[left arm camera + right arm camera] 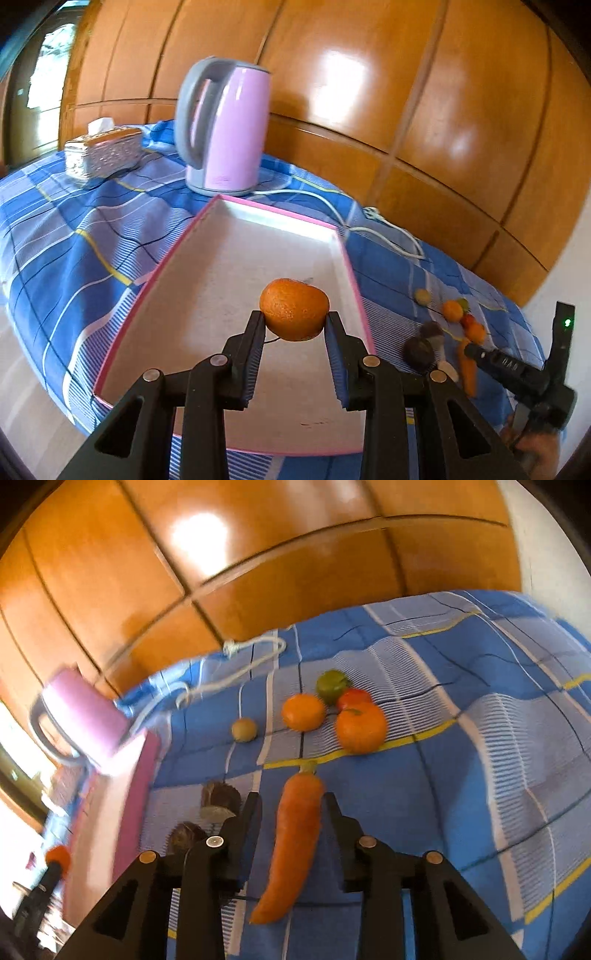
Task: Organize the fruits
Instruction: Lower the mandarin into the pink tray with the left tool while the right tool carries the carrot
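My left gripper is shut on an orange mandarin and holds it above the near part of a white tray with a pink rim. My right gripper points down at the blue checked cloth with an orange carrot lying lengthwise between its fingers. Its right finger is against the carrot, but cloth shows between the carrot and the left finger. Beyond the carrot lie two oranges, a green fruit, a red one and a small yellowish one.
A pink kettle stands behind the tray, its white cord trailing across the cloth. A silver tissue box sits at the far left. Two dark brown items lie left of the carrot. Wooden panelling backs the table.
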